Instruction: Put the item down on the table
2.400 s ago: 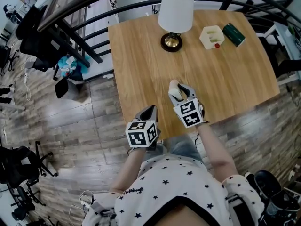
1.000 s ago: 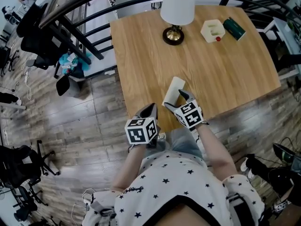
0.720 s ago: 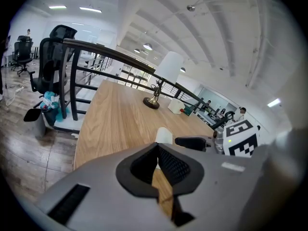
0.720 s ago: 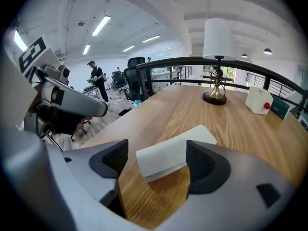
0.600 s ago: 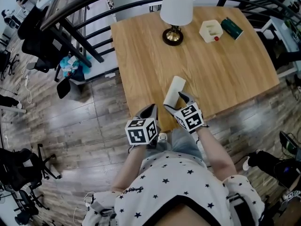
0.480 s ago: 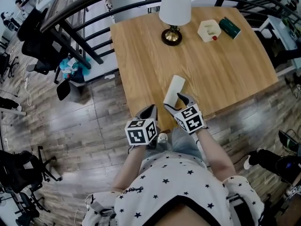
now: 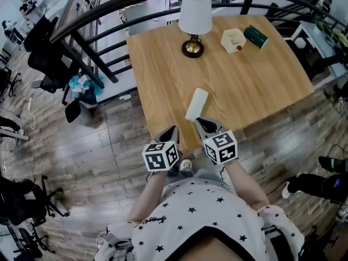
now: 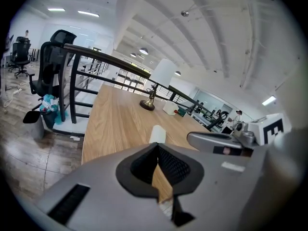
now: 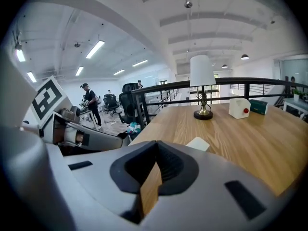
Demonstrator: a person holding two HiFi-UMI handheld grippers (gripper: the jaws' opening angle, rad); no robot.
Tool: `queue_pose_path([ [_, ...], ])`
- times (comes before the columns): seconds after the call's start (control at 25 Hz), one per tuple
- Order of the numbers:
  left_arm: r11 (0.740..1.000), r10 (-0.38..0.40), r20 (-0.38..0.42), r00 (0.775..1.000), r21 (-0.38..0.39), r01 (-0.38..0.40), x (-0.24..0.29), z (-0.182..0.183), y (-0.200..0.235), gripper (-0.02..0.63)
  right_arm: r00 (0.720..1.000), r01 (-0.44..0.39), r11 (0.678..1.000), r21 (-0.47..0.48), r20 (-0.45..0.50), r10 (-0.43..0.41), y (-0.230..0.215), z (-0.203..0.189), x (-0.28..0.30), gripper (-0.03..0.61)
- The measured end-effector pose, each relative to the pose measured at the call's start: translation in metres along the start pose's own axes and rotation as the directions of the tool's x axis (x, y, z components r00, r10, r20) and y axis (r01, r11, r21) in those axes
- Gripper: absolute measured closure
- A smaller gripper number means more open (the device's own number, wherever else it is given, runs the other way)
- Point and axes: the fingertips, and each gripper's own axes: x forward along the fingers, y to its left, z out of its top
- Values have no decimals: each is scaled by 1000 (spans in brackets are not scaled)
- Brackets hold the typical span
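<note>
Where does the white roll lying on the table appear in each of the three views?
Head view: the roll lies near the middle, slightly above centre.
Left gripper view: the roll sits just below centre.
Right gripper view: the roll sits below and right of centre.
Shared landmark: the lamp stands beyond the roll in all three.

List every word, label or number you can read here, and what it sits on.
No readable words or numbers.
Cubes on left tool and right tool: square markers only.
Green box: print too small.
Sticker on right tool: blurred.
</note>
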Motion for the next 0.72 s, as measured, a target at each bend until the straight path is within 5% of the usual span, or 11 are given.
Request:
queue_pose_path([
  [0.72, 999, 39, 63, 997, -20, -38, -83, -88, -90, 603, 995, -91, 996, -3, 43, 91, 57, -56, -149, 583],
])
